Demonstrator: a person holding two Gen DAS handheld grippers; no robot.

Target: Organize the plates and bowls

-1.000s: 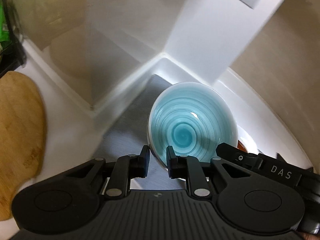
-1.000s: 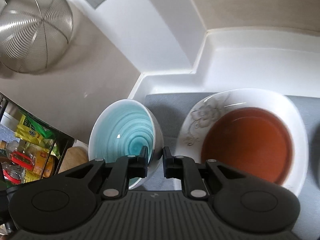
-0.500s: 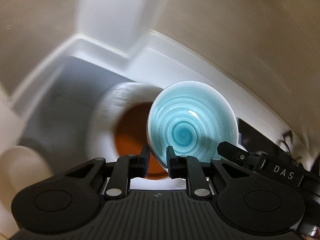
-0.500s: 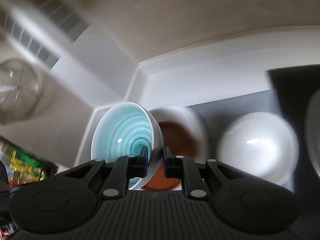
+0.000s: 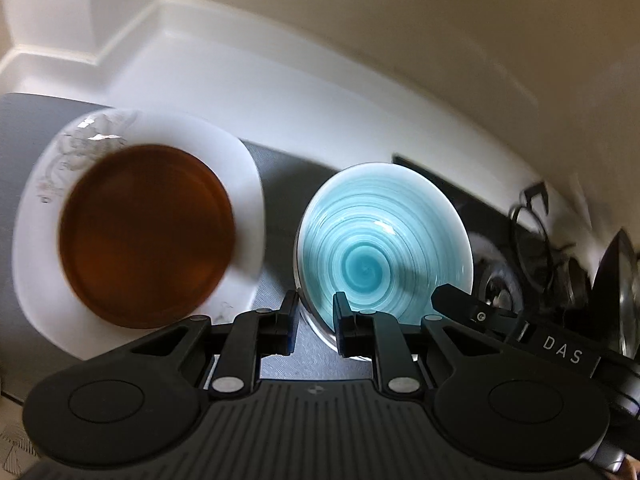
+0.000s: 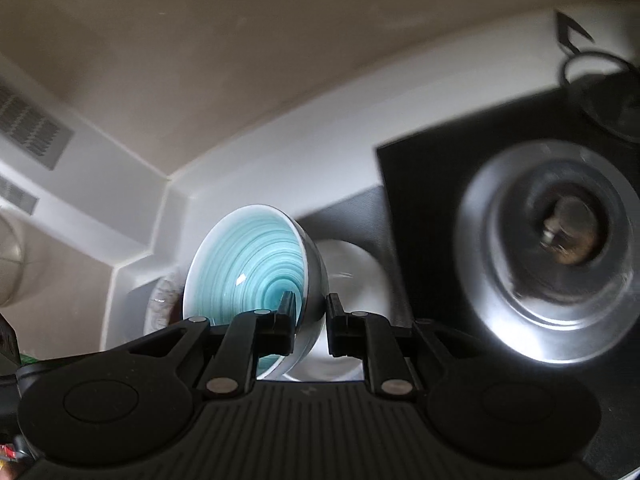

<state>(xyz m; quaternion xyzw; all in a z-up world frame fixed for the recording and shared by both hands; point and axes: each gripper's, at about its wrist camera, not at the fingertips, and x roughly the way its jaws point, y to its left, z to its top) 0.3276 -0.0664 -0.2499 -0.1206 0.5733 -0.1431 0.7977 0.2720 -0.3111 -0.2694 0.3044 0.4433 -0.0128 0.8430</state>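
Both grippers are shut on the rim of one turquoise swirl bowl (image 5: pixel 384 248), held in the air above the grey mat. My left gripper (image 5: pixel 316 304) pinches its near left rim. My right gripper (image 6: pixel 308 308) pinches the bowl's (image 6: pixel 248 264) right rim; its black finger also shows at the bowl's right in the left wrist view. A white plate (image 5: pixel 240 184) carrying a brown dish (image 5: pixel 148 236) lies on the mat to the left. A white bowl (image 6: pixel 352 264) sits behind the held bowl, partly hidden.
A black stove top (image 6: pixel 432 184) with a steel burner ring (image 6: pixel 548 252) lies to the right. A dark pot (image 5: pixel 616 264) and a wire stand (image 5: pixel 532 208) are at the far right. The beige wall and white counter ledge (image 5: pixel 280 80) run behind.
Both grippers have carried the turquoise bowl to the right: from the counter corner, past the white plate with the brown dish, towards the stove. The grip on the bowl is unchanged.
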